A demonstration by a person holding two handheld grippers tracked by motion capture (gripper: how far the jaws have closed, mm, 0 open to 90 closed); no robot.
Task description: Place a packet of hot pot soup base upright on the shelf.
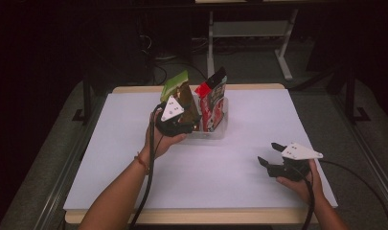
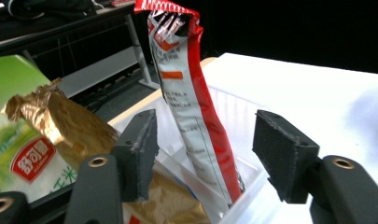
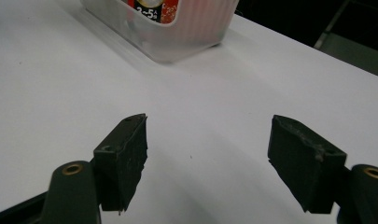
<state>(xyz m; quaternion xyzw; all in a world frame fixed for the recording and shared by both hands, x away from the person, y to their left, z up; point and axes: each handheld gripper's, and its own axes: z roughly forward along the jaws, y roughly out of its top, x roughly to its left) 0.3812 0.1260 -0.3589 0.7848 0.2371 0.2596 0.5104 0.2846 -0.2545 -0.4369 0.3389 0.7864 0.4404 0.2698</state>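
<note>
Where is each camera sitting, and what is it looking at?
High view: above the table, looking forward and down; both forearms, left tool and right tool show.
Left gripper view: on the left tool, facing the red bag in the clear box; its open jaws show.
Right gripper view: on the right tool, looking low across the table; its open jaws show.
All three views show the box.

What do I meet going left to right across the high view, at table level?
Left gripper at the clear bin, green packet, red packet standing in the clear bin, bare white tabletop, right gripper open above the table.
</note>
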